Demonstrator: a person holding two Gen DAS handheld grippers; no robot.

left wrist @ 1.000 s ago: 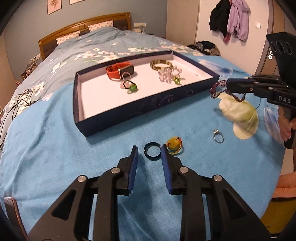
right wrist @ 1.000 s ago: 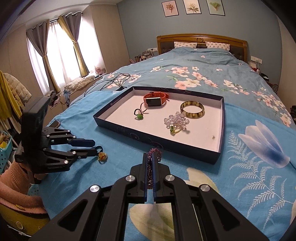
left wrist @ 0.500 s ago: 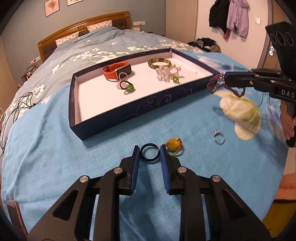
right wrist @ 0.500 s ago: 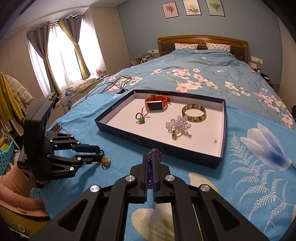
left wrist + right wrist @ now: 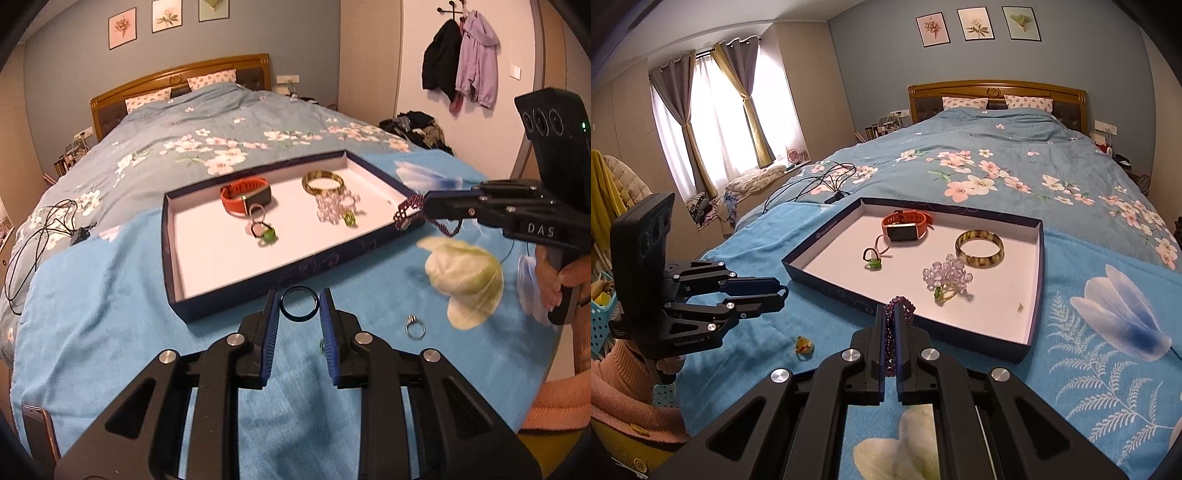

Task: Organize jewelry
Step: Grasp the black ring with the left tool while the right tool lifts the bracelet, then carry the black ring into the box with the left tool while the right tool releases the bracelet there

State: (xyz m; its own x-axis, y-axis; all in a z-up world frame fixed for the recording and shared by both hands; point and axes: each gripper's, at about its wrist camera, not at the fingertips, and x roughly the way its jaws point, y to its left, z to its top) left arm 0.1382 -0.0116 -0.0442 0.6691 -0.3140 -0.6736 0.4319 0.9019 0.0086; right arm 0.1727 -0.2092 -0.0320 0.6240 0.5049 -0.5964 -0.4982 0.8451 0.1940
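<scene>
My left gripper (image 5: 298, 295) is shut on a dark ring (image 5: 298, 320), its blue pads pressing both sides, and holds it above the blue blanket just in front of the tray. In the right wrist view the left gripper (image 5: 781, 294) hangs to the left, and a yellow charm (image 5: 804, 345) lies on the blanket below it. My right gripper (image 5: 892, 332) is shut on a purple beaded bracelet (image 5: 903, 306) near the tray's front edge; the left wrist view shows that bracelet (image 5: 406, 212) dangling at the tray's right corner. A silver ring (image 5: 414, 328) lies on the blanket.
The dark blue tray (image 5: 1038, 277) with a white floor holds an orange watch band (image 5: 907, 227), a gold bangle (image 5: 979, 248), a crystal bead bracelet (image 5: 947, 275) and a green charm (image 5: 873, 260). Black cables (image 5: 37, 236) lie at the left. A phone (image 5: 37, 432) sits at the bed's near corner.
The left gripper has closed on the dark ring and lifted it off the blanket, leaving the yellow charm behind. The right gripper has kept still with the bracelet.
</scene>
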